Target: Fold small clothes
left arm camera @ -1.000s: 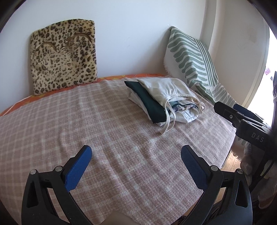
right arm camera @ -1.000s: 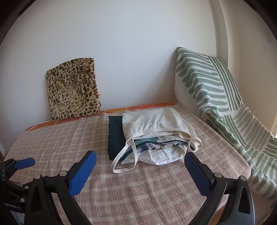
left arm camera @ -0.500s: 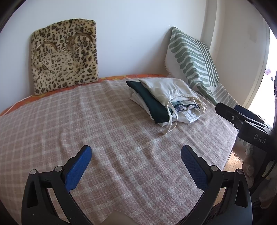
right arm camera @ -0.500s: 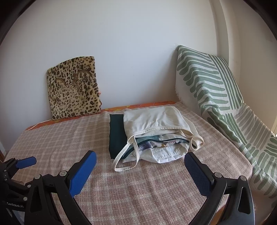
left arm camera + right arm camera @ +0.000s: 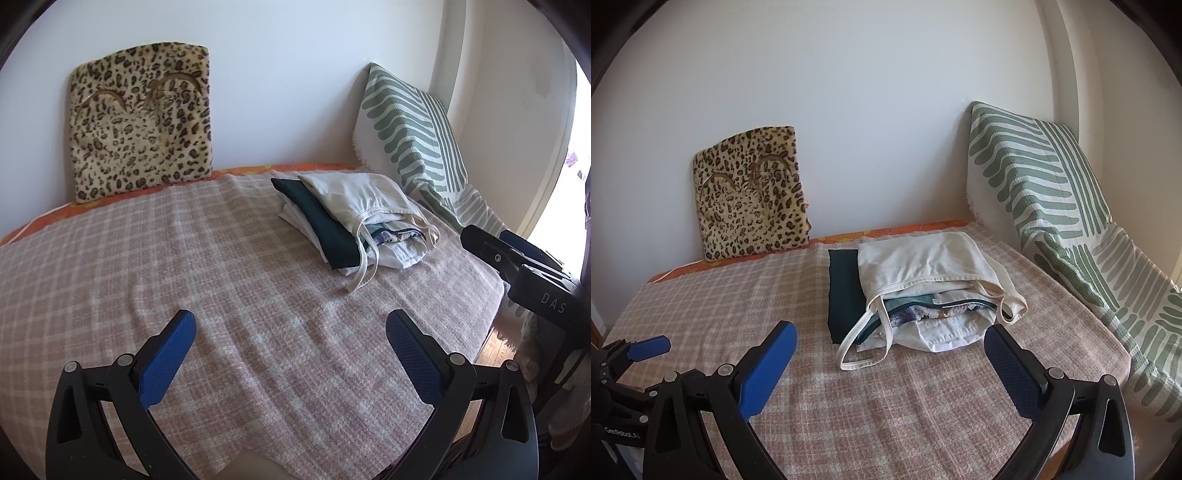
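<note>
Landmark = pile of clothes (image 5: 923, 291).

Right gripper (image 5: 890, 365): released, blue pads spread wide, nothing between them. It sits just in front of the pile, pointed straight at it. The loose white strap loop (image 5: 864, 350) at the pile's near edge falls between the two pads, near but not touching.

Left gripper (image 5: 290, 354): also released and empty. From it the pile lies ahead and off to the right, well apart, with bare plaid blanket (image 5: 184, 266) between. So the right gripper is the nearer one by a clear margin.

Pile layout: cream top (image 5: 923, 258) on top with its straps toward the grippers, a dark green folded piece (image 5: 844, 295) along its left side, patterned and white items poking out under the cream hem. Long axis runs roughly front to back in the right wrist view; diagonal from the left one. Nothing looks spread out for folding yet, so my read is the task is at its start: pull the top garment off first.

Room: wide flat blanket left of the pile, good for laying a piece out. Right of the pile is tight: green striped cushion (image 5: 1041, 192) leans there, and the bed edge drops off near it. Behind the pile, the wall; leopard cushion (image 5: 753, 192) stands behind and left, well apart.
</note>
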Demonstrator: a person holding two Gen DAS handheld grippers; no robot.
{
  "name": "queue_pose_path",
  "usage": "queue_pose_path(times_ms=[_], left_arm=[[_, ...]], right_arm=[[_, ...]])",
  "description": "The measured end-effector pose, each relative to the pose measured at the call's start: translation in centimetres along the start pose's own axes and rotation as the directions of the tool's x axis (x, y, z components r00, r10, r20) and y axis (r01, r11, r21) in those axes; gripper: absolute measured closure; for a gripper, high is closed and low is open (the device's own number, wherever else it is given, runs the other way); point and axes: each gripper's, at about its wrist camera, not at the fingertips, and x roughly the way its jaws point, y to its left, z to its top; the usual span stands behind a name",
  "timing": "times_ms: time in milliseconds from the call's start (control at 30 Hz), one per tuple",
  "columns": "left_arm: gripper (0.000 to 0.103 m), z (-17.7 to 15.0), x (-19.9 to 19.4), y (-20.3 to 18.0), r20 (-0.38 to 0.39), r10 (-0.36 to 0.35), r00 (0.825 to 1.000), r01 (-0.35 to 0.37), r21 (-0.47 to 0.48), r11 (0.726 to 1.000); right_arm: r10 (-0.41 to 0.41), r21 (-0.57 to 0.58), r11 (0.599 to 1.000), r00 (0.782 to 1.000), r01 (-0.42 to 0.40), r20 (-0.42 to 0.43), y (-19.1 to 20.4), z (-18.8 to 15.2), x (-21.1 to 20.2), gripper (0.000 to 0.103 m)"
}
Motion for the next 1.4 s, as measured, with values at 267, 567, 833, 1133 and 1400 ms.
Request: queue_pose_path(times_ms=[267,567,833,1133,1400], left_arm=[[0.001,0.04,-0.08,-0.01,0.002,-0.003,1.0,0.003,-0.001,1.0],[0.001,0.08,-0.17,-0.07,0.005,-0.005,1.0,0.005,0.003,1.0],[0.001,0.08,-0.2,-0.03,0.005,-0.006,1.0,0.006,0.0,1.0],[0.001,0.11,-0.36,-0.44,0.009,-0.007,1.0,0.007,-0.002,1.0],[0.001,0.08,-0.45,-0.55,0.009,-0.015,1.0,0.015,-0.001,1.0]], right_arm=[[0.002,0.0,1.0,1.0,-0.002,0.001,0.05,0.01,0.03,0.0],[0.006,-0.003,1.0,1.0,-0.006,0.004,0.21,0.09,0.14,0.0],[0.005,-0.004,1.0,1.0,-0.005,0.004,0.26,0.05,0.1,0.0],[0.006,-0.004,1.0,1.0,-0.006,0.003,0.32,0.1,0.12,0.0],[0.007,-0.006,1.0,1.0,-0.007,0.003,0.38,0.17,0.23,0.0]])
